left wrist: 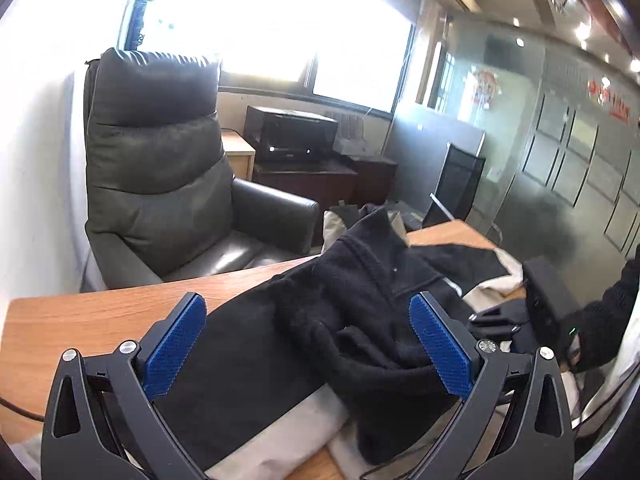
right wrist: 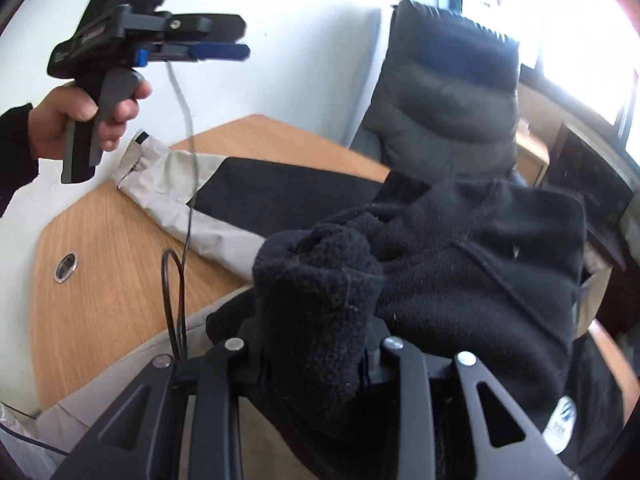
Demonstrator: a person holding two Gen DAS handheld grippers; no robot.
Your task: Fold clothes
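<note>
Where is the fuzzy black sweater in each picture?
Left wrist view: the black fleece lies bunched in the lower middle, between the open blue pads.
Right wrist view: the fleece fills the lower right, its end pinched in the right gripper.
Shared landmark: the dark armchair.

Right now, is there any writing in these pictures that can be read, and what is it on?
None reads clearly.
Red characters on the glass wall: too blurred.
Red and white poster on the glass: too blurred.
Round white logo on the black fleece jacket: too small.
Small label on the left tool: too small.
</note>
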